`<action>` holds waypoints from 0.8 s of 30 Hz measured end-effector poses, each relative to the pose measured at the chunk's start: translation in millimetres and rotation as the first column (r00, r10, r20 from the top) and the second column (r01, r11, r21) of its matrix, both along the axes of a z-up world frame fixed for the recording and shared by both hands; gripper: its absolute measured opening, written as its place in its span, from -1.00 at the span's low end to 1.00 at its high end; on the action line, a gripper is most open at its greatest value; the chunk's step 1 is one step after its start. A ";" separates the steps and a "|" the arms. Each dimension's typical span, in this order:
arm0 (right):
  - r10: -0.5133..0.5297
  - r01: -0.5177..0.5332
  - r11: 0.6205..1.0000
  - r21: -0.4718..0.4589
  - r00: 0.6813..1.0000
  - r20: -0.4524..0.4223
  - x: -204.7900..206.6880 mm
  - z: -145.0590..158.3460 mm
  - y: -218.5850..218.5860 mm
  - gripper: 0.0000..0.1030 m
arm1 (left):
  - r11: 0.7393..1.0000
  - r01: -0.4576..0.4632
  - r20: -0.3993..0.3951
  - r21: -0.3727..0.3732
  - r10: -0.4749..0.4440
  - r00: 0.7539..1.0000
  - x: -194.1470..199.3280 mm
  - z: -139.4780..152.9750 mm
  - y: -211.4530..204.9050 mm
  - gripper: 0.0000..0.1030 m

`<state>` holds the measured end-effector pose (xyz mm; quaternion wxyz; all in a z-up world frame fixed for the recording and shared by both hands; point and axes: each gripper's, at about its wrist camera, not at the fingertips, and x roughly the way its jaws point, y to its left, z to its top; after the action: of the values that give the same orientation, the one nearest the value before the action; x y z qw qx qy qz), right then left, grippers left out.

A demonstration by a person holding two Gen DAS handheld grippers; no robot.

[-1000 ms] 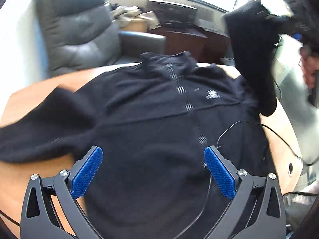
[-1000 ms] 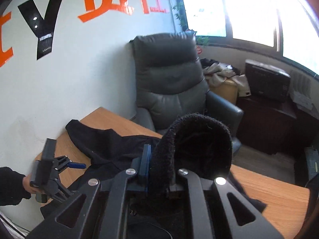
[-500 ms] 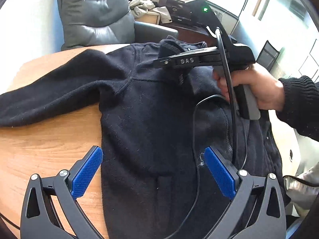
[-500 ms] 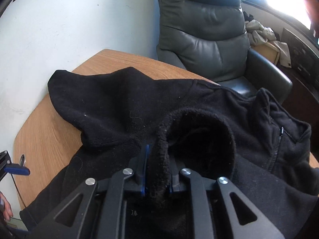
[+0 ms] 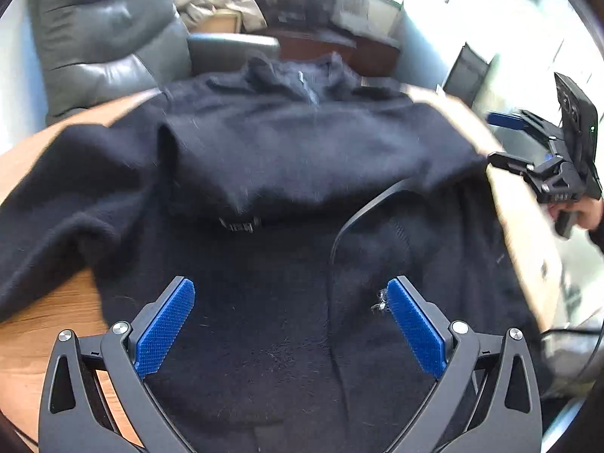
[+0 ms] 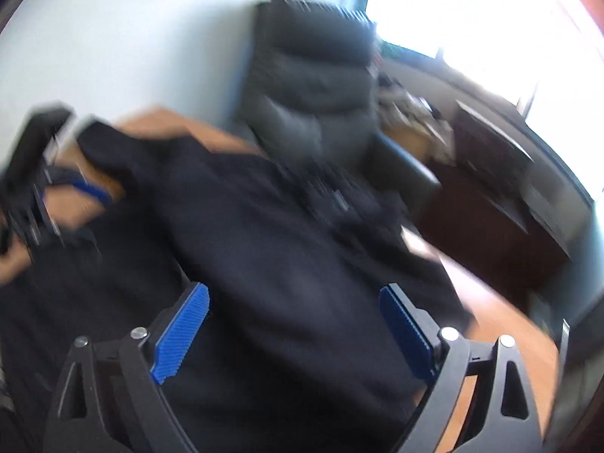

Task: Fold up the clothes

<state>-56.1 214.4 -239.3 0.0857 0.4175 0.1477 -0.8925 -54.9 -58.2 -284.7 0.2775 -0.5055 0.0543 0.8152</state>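
Left hand-held gripper (image 5: 288,324): fingers spread wide, nothing between the blue pads (image 5: 165,326), hovering low over the garment's lower half.
Right hand-held gripper (image 6: 292,334): released too, both pads apart and bare, poised above the cloth; this view is heavily smeared.
Just under both grippers: black fleece jacket (image 5: 287,173) spread on the wooden bench (image 5: 45,324), filling most of what lies beneath the fingers.
Cable (image 5: 341,234): a dark lead curls across the fleece just ahead of the left hand-held gripper's right pad.
A little further ahead: one sleeve (image 5: 302,151) lies folded across the chest, its cuff end toward the left side; a short stretch of zipper teeth peeks out below it.
Off to the left: the other sleeve (image 5: 56,204) sprawls outward, unfolded, part of it over bare wood.
Far end of the cloth: collar (image 5: 298,71) bunched at the bench's back edge.
Beyond the bench: grey leather armchair (image 5: 102,34), then a dark cabinet under bright windows.
Stage, by my reading: one sleeve in, the left sleeve looks next.
Risk one: that cable lies on the cloth; a grab or fold could trap it or drag the folded sleeve askew.
Risk two: thick, springy fleece; a shallow pinch on the left sleeve may slip or pick up two layers.
Risk three: the right edge sits close to the bench's rim, so a tug could slide the jacket off.
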 end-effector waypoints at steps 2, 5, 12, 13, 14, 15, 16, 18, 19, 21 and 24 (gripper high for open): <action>-0.071 0.070 0.997 0.022 0.996 0.045 16.9 -27.0 24.8 0.60 | 1.000 0.004 0.056 -0.021 -0.003 0.998 5.8 -16.8 6.7 1.00; -0.067 0.066 0.998 0.024 0.996 0.059 41.4 -54.0 26.3 0.56 | 0.996 0.025 0.062 -0.087 -0.019 0.998 26.6 -31.6 18.6 1.00; -0.094 0.097 0.995 -0.018 0.988 0.123 64.4 -77.8 55.7 0.80 | 0.990 -0.004 0.053 -0.138 0.011 0.999 76.9 -34.8 40.5 1.00; -0.104 0.108 0.994 -0.023 0.986 0.130 66.5 -78.9 63.2 0.83 | 0.991 -0.005 0.053 -0.136 0.012 0.999 84.5 -35.2 48.2 1.00; -0.114 0.119 0.993 -0.027 0.984 0.137 68.5 -80.0 70.7 0.84 | 0.991 -0.007 0.052 -0.135 0.014 0.999 91.0 -35.6 56.0 1.00; -0.124 0.129 0.991 -0.031 0.982 0.145 70.5 -81.1 78.3 0.85 | 0.990 -0.011 0.047 -0.138 0.018 0.999 95.0 -36.0 63.9 1.00; -0.133 0.140 0.989 -0.035 0.979 0.152 72.6 -82.2 85.8 0.85 | 0.990 -0.016 0.042 -0.140 0.022 0.999 98.9 -36.5 71.8 1.00; -0.143 0.147 0.989 -0.015 0.977 0.159 75.8 -76.9 98.8 0.84 | 0.990 -0.029 0.043 -0.136 0.035 0.998 101.4 -36.2 83.0 1.00; -0.140 0.144 0.989 -0.011 0.975 0.172 77.0 -71.8 102.7 0.81 | 0.990 -0.039 0.053 -0.133 0.047 0.998 98.3 -34.9 86.0 1.00; -0.079 0.083 0.996 -0.016 0.982 0.175 82.3 -54.3 99.6 0.68 | 0.991 -0.064 0.062 -0.114 0.071 0.996 89.0 -27.6 87.5 1.00; 0.031 -0.034 0.999 0.038 0.998 0.056 96.8 -13.0 91.9 0.67 | 0.993 -0.116 -0.003 -0.036 0.116 0.993 61.2 7.1 79.6 1.00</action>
<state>40.8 306.2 -252.3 0.0960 0.4412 0.1696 -0.8760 6.2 21.4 -277.6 0.2206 -0.5123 0.0399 0.8290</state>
